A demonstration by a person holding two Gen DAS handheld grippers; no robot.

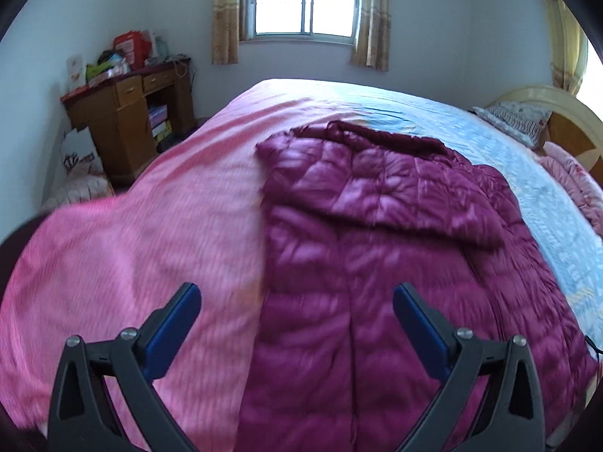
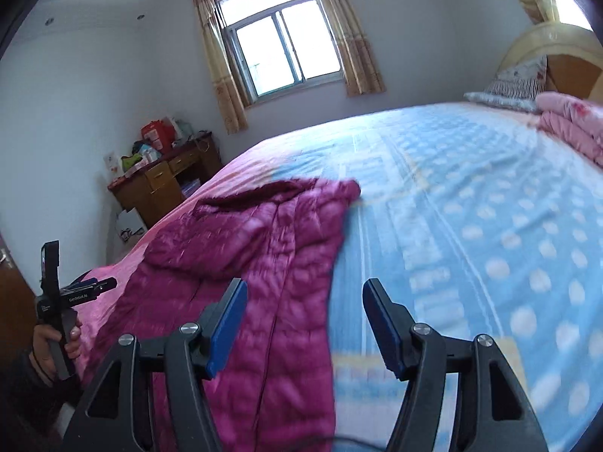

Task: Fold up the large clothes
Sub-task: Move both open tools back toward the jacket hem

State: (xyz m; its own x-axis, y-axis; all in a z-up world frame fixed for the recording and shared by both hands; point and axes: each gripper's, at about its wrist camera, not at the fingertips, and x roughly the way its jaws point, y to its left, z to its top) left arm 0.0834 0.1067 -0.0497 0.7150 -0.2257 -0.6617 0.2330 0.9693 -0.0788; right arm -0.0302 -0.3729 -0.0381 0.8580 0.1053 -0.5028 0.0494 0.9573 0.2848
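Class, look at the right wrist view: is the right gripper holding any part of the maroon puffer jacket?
No. The right gripper has its jaws apart with nothing between them, and the maroon puffer jacket lies flat on the bed.

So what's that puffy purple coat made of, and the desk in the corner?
The coat looks like shiny, slippery nylon or polyester stuffed with padding, perhaps down: it is stitched into puffy squares that catch the light. The desk looks like varnished brown wood, with a smooth, slightly glossy surface.

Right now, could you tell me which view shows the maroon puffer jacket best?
The left wrist view: the maroon puffer jacket fills its centre, with one folded-over flap visible. The right wrist view shows it obliquely, lower part behind the gripper fingers.
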